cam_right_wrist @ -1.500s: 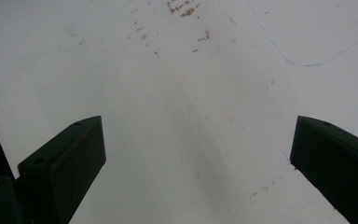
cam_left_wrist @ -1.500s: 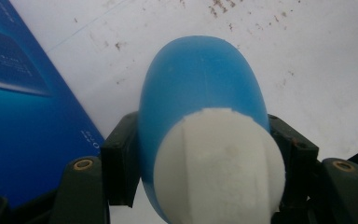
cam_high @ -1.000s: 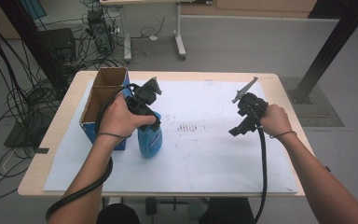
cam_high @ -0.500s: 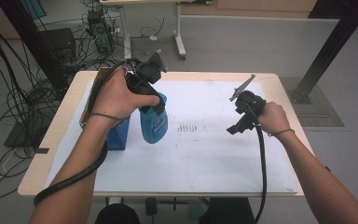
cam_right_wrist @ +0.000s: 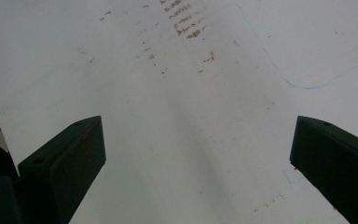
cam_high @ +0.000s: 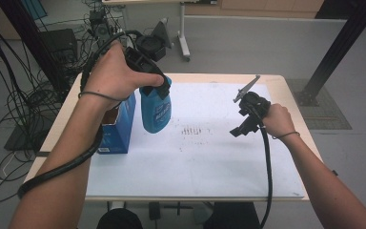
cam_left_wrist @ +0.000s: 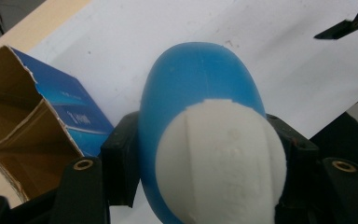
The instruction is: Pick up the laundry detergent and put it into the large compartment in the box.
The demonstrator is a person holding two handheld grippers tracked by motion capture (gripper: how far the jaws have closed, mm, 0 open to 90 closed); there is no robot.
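The left claw (cam_high: 155, 88) is clamped on a blue bottle with a white cap (cam_high: 156, 109), pads pressing either side just under the cap, and the bottle hangs clear of the surface (cam_high: 228, 171) at about 10 o'clock from its middle, just beside the blue carton (cam_high: 119, 126). In the left gripper view the bottle (cam_left_wrist: 200, 102) swells below the pads, so the hold is high and narrow; my guess is a tilt or a quick swing could let the smooth body twist or slide out and drop onto the white sheet (cam_high: 209, 157). The carton (cam_left_wrist: 37, 130) stands open-topped at 9 o'clock of the bottle, its torn flaps up. If the bottle is meant to go in or past it, the base could catch a flap and tip the light box over. Rusty smudges (cam_high: 194, 131) mark the sheet at centre. At 3 o'clock the right claw (cam_high: 243, 125) hovers low over the sheet, jaws wide apart and empty, well away from the bottle and not in its way
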